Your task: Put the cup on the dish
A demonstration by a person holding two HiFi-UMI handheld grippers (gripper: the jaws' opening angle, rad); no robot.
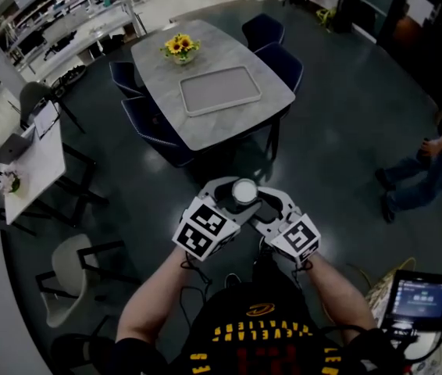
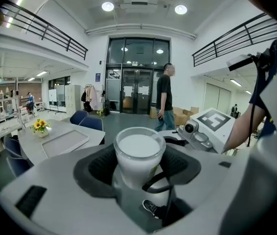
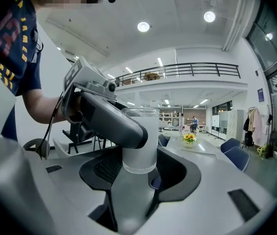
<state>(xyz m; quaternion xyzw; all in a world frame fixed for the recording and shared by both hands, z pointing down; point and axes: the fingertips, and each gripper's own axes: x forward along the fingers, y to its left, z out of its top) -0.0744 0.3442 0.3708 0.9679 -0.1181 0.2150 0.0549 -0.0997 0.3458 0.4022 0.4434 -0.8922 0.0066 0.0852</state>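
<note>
Glass, we judge, light but slick and breakable: our left gripper (image 2: pixel 139 166) clamps the cup (image 2: pixel 139 150) by its upper wall, while our right gripper (image 3: pixel 139 173) gapes wide around it.

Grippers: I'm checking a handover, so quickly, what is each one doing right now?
Left gripper: closed, holding the cup.
Right gripper: open, cup between its jaws, not gripped.

No text can be read with certainty. Yellow lettering is seen on the person's dark shirt (image 1: pixel 261 333) and lines on a lit screen (image 1: pixel 418 297), both too blurred.
</note>
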